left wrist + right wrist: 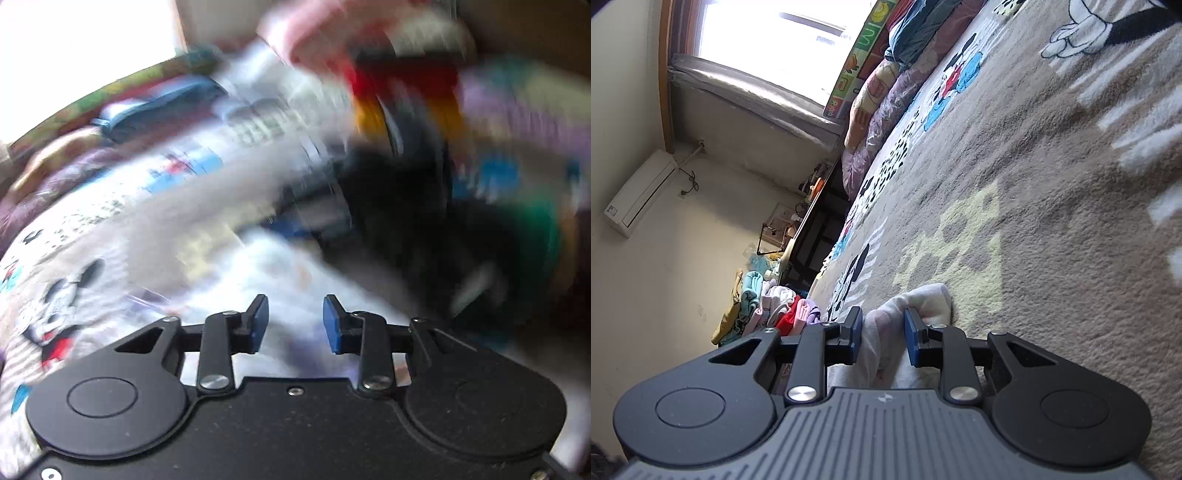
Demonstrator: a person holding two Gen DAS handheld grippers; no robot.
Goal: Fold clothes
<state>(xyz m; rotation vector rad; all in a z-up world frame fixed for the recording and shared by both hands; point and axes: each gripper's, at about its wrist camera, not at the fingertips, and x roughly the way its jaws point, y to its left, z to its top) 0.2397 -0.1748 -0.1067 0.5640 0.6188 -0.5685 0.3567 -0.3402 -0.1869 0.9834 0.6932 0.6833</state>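
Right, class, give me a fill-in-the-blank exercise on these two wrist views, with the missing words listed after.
1. The right tongs have a pale ____ between their blue pads.
2. The left tongs are ____, with nothing between the pads.
3. The blanket is printed with cartoon ____.
4. High on the wall hangs a white ____.

Missing words: garment; open; mice; air conditioner

Your left wrist view is smeared by motion blur beyond its sharp gripper body, while the right stays crisp, with a blown-out window (768,37) at eleven o'clock.
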